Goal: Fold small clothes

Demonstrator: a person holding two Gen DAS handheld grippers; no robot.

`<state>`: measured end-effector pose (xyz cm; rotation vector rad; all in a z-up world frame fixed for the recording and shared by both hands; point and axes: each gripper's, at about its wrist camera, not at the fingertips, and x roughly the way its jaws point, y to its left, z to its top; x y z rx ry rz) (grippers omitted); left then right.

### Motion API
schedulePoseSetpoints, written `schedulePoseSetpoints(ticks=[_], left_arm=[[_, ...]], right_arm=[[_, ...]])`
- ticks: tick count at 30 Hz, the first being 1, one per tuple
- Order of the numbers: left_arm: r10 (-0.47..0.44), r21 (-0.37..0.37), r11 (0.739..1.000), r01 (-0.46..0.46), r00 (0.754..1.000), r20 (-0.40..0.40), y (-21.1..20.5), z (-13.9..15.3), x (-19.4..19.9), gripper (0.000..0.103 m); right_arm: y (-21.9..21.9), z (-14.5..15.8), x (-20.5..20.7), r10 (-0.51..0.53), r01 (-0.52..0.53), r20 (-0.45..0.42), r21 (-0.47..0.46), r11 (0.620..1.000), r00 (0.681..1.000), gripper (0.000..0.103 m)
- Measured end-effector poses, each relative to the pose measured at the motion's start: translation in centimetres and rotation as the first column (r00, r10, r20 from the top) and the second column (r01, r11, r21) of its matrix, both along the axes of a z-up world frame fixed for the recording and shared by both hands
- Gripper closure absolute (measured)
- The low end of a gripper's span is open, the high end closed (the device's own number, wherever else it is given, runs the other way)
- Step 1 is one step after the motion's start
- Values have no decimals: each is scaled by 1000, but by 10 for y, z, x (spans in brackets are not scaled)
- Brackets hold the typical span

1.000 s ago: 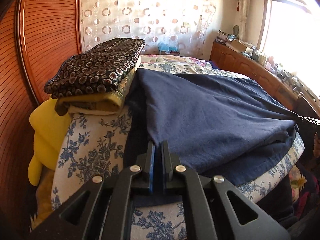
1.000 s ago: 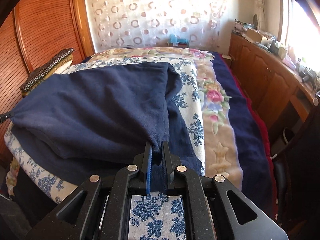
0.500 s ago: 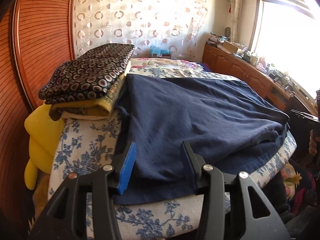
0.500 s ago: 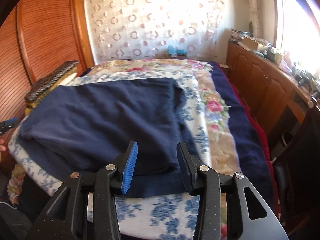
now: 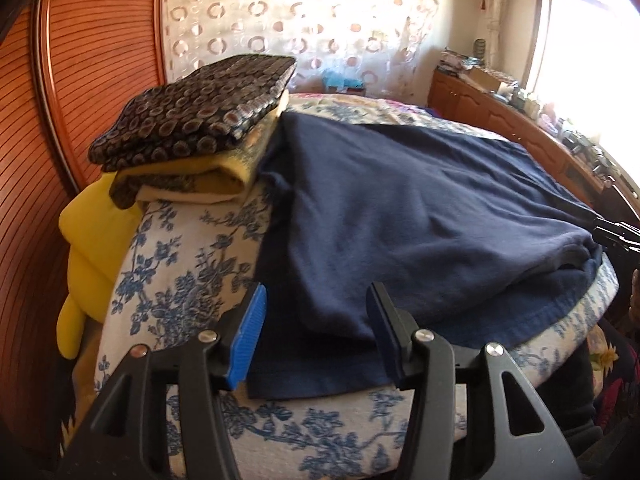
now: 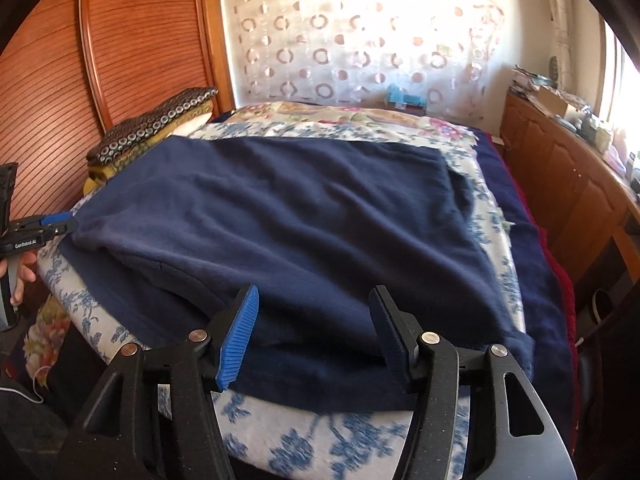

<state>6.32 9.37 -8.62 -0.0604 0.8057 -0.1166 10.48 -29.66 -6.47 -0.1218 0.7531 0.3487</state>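
1. Navy fleece garment (image 5: 420,216) lies spread on the blue-and-white floral bedcover (image 5: 180,280), its upper layer folded over a lower one whose hem shows along the near edge.
2. Left gripper (image 5: 316,336) hovers at the garment's near corner, jaws spread wide, holding nothing; the cloth lies between and beyond its blue pads (image 5: 248,344).
3. Right gripper (image 6: 314,334) is likewise spread apart over the garment's other near corner, empty.
4. Beside the garment, a stack of folded clothes (image 5: 192,128) sits by the wooden headboard (image 5: 92,60), a patterned dark piece on top of yellow ones.
5. A patterned sheer curtain (image 6: 360,32) hangs behind the bed.
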Motion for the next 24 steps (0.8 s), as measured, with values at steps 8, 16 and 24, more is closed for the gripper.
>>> schedulePoseSetpoints(ticks=[8, 16, 24], left_arm=[[19, 13, 1000, -19, 1000, -16, 3, -11, 5, 52], [22, -13, 1000, -22, 999, -23, 5, -14, 10, 52], [41, -36, 998, -42, 999, -24, 9, -16, 19, 52]], right_arm=[[19, -15, 12, 17, -18, -17, -15, 1000, 1000, 43], [19, -35, 22, -4, 1, -61, -44, 999, 998, 37], [19, -42, 14, -14, 14, -6, -51, 999, 1000, 33]])
